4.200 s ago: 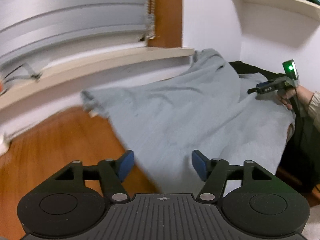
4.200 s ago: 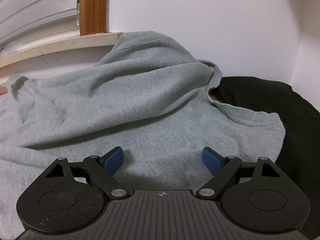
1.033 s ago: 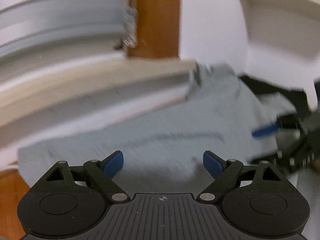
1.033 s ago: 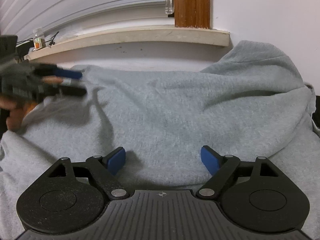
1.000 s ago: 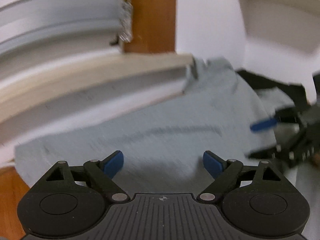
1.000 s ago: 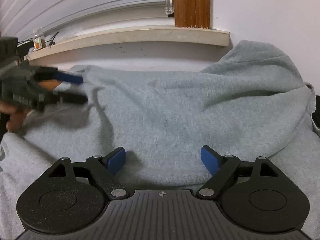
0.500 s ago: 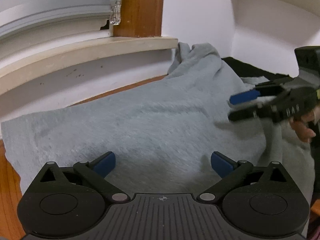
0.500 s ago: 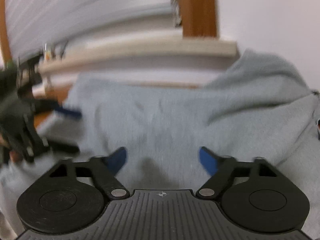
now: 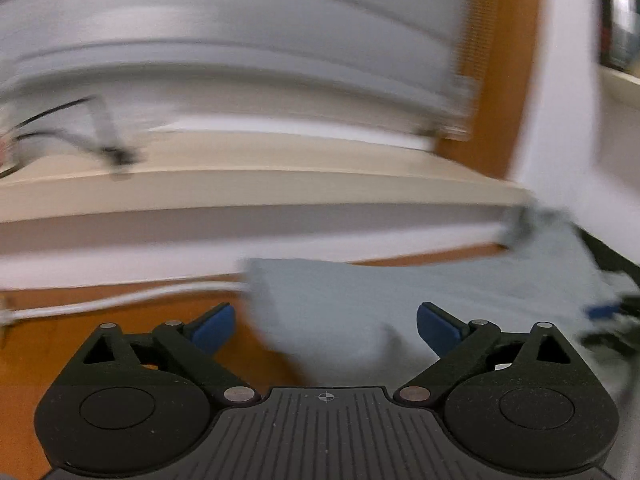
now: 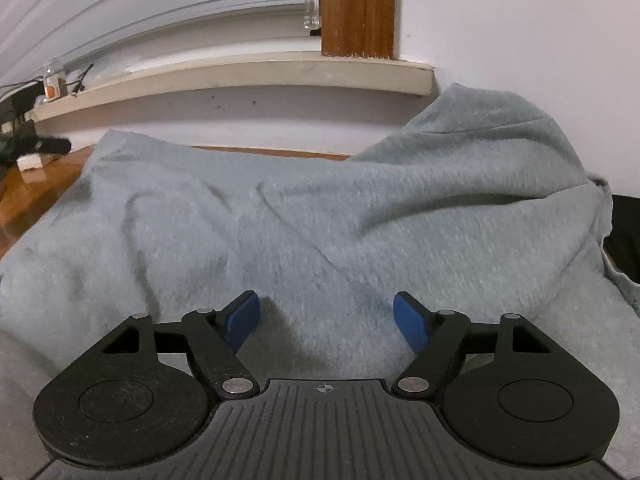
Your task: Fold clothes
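Right in front of the right gripper (image 10: 326,316) lies the gray sweatshirt (image 10: 340,220). Its two blue fingertips (image 10: 408,322) stand far apart, and nothing is between them. They hang low over the cloth, very near it, but I cannot tell if they touch. The gripper points level, forward toward the wall. The sweatshirt spreads out to both sides of it and is full of soft wrinkles. Farther ahead and to the right, the cloth climbs up in a hump against the white wall (image 10: 520,20). A black cloth (image 10: 624,236) peeks out at the far right. Ahead and to the left, the wood table (image 10: 28,192) shows past the sweatshirt's edge. Beyond that runs a pale windowsill (image 10: 248,72), with a brown wood window frame (image 10: 358,8) above it.

The left gripper (image 9: 324,326) is wide open too, and it holds nothing. Its picture is smeared with blur. It points level over the left edge of the sweatshirt (image 9: 360,300), so the left fingertip is over the wood table (image 9: 120,312) and the right one is over gray cloth. A white cord (image 9: 120,300) lies on the table ahead and to the left. Off to the far right, the right gripper (image 9: 612,320) shows as a dark, blurry shape with a bit of blue. Farther ahead is the windowsill (image 9: 240,188).
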The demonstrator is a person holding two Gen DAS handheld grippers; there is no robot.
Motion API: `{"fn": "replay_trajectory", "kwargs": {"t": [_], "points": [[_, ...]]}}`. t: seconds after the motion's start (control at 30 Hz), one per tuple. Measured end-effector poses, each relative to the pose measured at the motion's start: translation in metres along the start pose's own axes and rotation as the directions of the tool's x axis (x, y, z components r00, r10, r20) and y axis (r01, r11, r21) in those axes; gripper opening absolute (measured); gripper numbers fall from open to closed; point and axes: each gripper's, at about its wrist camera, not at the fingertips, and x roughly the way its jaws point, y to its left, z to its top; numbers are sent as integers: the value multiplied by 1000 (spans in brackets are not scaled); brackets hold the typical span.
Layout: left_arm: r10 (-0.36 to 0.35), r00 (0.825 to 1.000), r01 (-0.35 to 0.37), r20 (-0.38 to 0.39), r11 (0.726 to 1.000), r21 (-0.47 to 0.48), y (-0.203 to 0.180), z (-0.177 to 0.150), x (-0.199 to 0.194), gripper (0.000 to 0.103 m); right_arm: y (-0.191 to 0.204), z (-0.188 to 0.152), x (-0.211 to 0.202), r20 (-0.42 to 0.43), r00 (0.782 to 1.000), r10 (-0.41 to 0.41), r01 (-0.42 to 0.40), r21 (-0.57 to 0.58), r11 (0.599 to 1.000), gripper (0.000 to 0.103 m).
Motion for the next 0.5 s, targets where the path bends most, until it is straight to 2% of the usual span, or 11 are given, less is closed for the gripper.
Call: {"fn": "replay_trajectory", "kwargs": {"t": [0.13,0.23,0.3,0.37,0.4,0.43,0.47,0.5], "points": [[-41,999,41,-20,999,-32,4,5,11,97,-1,-2,1,5,1000,-1,1,-1,1000,76],[-82,996,81,-25,996,-39,1,8,18,92,-2,-2,2,5,1000,1,-1,-2,1000,76],[-110,994,108,-28,993,-44,-1,9,22,76,-2,-2,2,5,1000,3,-3,-1,1000,77],[-137,990,135,-31,990,-49,-3,11,27,53,-2,-2,2,4,1000,4,-4,-1,1000,77],[-151,988,149,-33,988,-52,-4,12,29,46,-1,-2,1,4,1000,4,-4,-1,1000,77],[-164,986,162,-34,985,-54,-5,13,31,22,-1,-2,1,4,1000,3,-3,-1,1000,77],[-178,983,175,-35,983,-57,-6,14,34,16,-1,-2,1,4,1000,4,-4,-1,1000,78],[-191,981,189,-37,980,-59,-7,15,36,14,-1,-2,1,3,1000,6,-6,-1,1000,78]]}}
